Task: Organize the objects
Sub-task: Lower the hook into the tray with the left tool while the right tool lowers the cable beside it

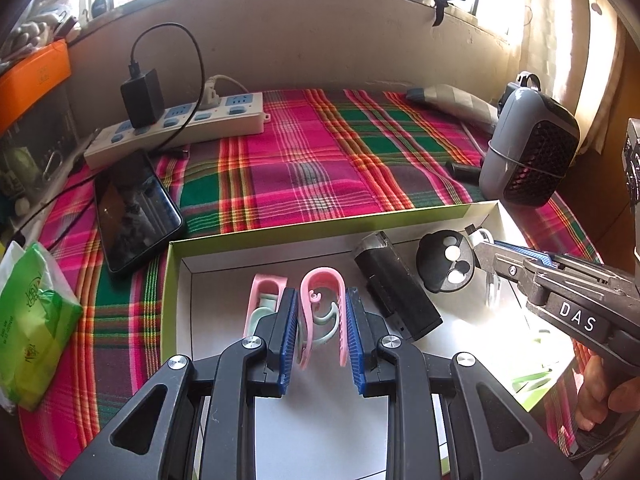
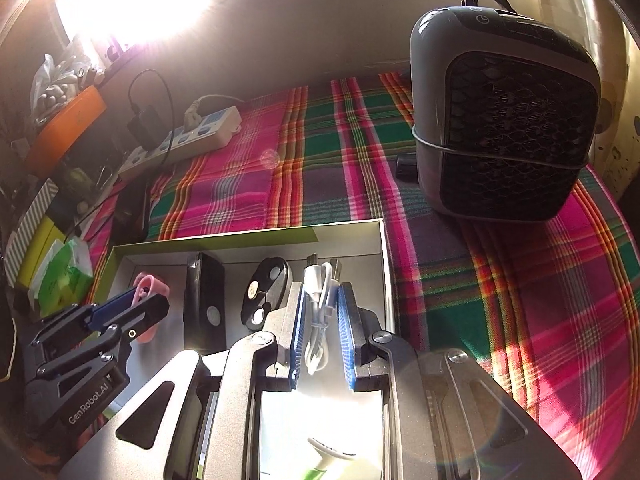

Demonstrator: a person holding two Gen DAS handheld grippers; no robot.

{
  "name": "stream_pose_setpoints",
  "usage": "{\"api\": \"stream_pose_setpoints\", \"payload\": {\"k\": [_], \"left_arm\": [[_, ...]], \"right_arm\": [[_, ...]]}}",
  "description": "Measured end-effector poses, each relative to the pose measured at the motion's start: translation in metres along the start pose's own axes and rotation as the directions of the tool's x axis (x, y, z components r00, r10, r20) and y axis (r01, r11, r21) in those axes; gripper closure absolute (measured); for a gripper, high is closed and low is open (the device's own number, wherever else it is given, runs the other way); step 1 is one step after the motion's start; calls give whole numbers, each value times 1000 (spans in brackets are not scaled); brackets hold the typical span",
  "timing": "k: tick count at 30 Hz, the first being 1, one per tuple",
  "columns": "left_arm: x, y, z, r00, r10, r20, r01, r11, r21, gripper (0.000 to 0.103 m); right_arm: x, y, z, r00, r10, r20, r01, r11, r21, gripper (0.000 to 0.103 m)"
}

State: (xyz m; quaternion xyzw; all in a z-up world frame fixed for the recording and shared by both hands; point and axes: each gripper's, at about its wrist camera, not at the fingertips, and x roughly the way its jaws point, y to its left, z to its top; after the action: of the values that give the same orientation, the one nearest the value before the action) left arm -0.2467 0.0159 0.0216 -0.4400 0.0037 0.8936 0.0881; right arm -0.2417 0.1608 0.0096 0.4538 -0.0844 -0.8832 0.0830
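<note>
A shallow white box with a green rim [image 1: 320, 227] lies on the plaid cloth. In it lie two pink clips, a black rectangular device [image 1: 396, 284], a round black holder with white discs [image 1: 446, 266] and a coiled white USB cable [image 2: 318, 312]. My left gripper [image 1: 322, 304] stands with its blue pads on both sides of a pink clip [image 1: 324, 312] that has a pale green hook inside; the second pink clip [image 1: 264, 296] lies just left. My right gripper [image 2: 320, 312] brackets the white cable at the box's right end; the grip on each is unclear.
A grey desk fan [image 1: 528, 148] stands right of the box. A black phone [image 1: 136, 212], a white power strip [image 1: 180, 124] with a black charger, and a green tissue pack [image 1: 32, 320] lie to the left. An orange box [image 1: 32, 80] sits far left.
</note>
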Motion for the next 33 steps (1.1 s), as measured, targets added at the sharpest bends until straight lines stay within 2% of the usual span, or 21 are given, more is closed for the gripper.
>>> {"api": "stream_pose_setpoints", "payload": {"k": [33], "left_arm": [[11,0,3,999,20,-34,-19,1000,15,81]], "right_arm": [[5,2,-1,1000,8,5,-8,1000,-7,86]]}}
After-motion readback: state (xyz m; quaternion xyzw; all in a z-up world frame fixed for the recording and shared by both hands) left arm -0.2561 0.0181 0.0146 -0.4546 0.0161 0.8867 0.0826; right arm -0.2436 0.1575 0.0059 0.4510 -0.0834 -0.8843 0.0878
